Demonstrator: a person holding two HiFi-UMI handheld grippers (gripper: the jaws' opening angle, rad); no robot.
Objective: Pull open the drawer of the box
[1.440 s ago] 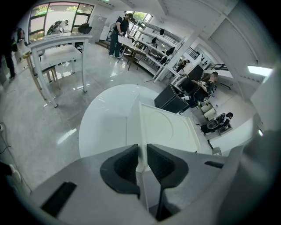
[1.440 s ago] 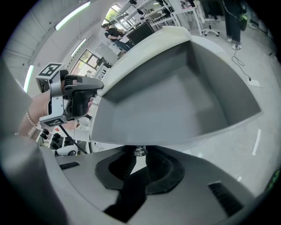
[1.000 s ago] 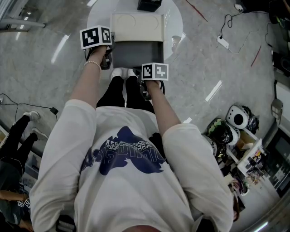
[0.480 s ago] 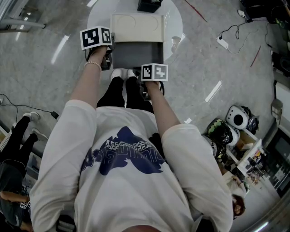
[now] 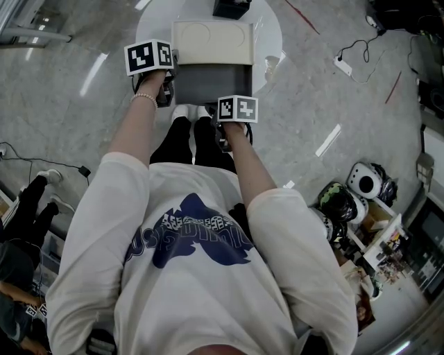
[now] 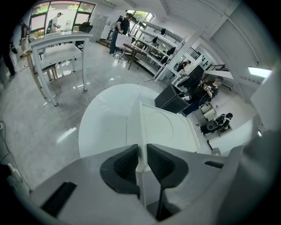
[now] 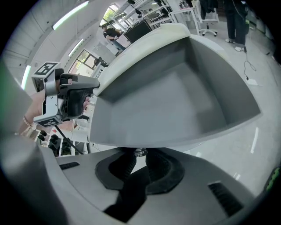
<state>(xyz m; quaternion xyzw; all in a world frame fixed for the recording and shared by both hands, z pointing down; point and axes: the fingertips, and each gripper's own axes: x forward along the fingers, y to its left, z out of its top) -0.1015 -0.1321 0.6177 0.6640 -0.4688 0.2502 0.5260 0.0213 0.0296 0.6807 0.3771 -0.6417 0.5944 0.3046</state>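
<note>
A cream box (image 5: 210, 40) stands on a round white table (image 5: 156, 24), and its grey drawer (image 5: 208, 80) is pulled out toward me, empty inside (image 7: 175, 96). My left gripper (image 5: 170, 73) is at the box's near left corner. In the left gripper view the gripper (image 6: 140, 160) is shut on the box's white corner edge (image 6: 139, 132). My right gripper (image 5: 220, 105) is at the drawer's front. In the right gripper view the gripper (image 7: 139, 158) has its pads closed on the small metal knob (image 7: 139, 152) under the drawer front.
A black box (image 5: 229, 7) sits at the table's far edge and a small clear object (image 5: 270, 64) at its right. My shoes (image 5: 189, 111) are below the drawer. Helmets (image 5: 364, 179) and a power strip (image 5: 341, 64) lie on the floor to the right.
</note>
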